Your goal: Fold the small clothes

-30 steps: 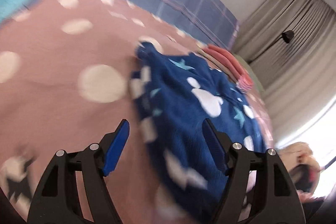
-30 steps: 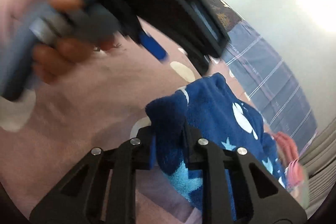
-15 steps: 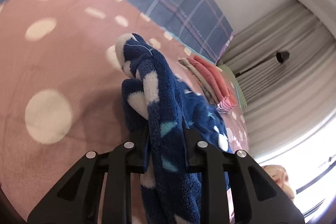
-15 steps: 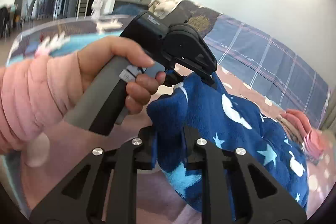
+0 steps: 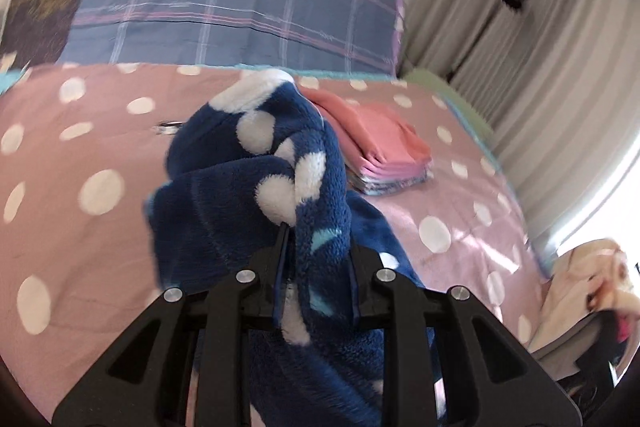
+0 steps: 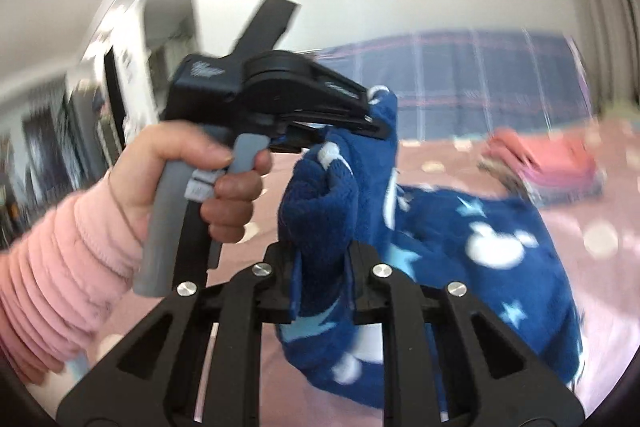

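Note:
A fluffy navy-blue garment (image 5: 248, 195) with white dots, stars and mouse shapes hangs above the pink dotted bedspread (image 5: 72, 227). My left gripper (image 5: 316, 267) is shut on one bunched edge of it. My right gripper (image 6: 322, 267) is shut on another edge of the same garment (image 6: 500, 259). In the right wrist view the left gripper (image 6: 372, 125) appears from the side, held by a hand in a pink sleeve, biting the cloth just above and beyond my right fingers. The rest of the garment drapes down to the right.
A stack of folded pink clothes (image 5: 380, 143) lies on the bed behind the garment and also shows in the right wrist view (image 6: 548, 163). A blue plaid pillow (image 5: 224, 11) lies along the head of the bed. Grey curtains (image 5: 532, 59) hang at the right.
The left gripper closed on the blue garment. Both grippers have lifted it off the bedspread, and the views have tilted up toward the pillow and wall.

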`<state>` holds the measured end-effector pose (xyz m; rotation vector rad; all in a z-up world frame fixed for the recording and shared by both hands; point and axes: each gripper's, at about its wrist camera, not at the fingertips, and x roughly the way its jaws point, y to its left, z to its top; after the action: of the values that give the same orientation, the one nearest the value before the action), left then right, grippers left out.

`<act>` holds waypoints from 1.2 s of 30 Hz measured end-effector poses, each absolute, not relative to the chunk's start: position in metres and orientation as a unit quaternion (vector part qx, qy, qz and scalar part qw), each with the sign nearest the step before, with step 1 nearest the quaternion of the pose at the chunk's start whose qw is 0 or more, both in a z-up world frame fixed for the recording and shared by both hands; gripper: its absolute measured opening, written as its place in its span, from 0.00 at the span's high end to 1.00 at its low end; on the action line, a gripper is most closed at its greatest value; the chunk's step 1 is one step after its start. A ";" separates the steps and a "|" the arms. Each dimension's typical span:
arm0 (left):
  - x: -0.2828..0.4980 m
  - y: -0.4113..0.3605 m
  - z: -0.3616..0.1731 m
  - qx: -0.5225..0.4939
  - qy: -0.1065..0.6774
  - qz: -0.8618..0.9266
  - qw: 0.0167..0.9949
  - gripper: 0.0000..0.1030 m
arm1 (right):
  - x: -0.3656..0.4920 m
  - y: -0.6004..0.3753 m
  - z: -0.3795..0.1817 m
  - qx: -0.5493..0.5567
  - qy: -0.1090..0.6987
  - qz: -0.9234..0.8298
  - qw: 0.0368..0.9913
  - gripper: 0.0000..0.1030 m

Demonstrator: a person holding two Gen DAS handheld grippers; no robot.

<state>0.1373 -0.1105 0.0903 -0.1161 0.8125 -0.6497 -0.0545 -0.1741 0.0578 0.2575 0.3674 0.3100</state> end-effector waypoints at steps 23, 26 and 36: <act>0.088 -0.244 0.070 0.113 0.334 -0.369 0.860 0.63 | -0.078 -0.360 -0.063 0.437 0.246 0.149 0.852 0.86; 0.083 -0.208 0.072 0.174 0.290 -0.311 0.888 0.63 | -0.080 -0.359 -0.061 0.431 0.247 0.151 0.855 0.85; 0.090 -0.211 0.007 0.248 0.314 -0.294 0.868 0.84 | -0.071 -0.364 -0.054 0.424 0.257 0.142 0.857 0.58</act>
<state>0.0899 -0.2108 0.0068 0.5180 0.6562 -0.6163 -0.0712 -0.3643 -0.0543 0.8912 0.5404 0.2992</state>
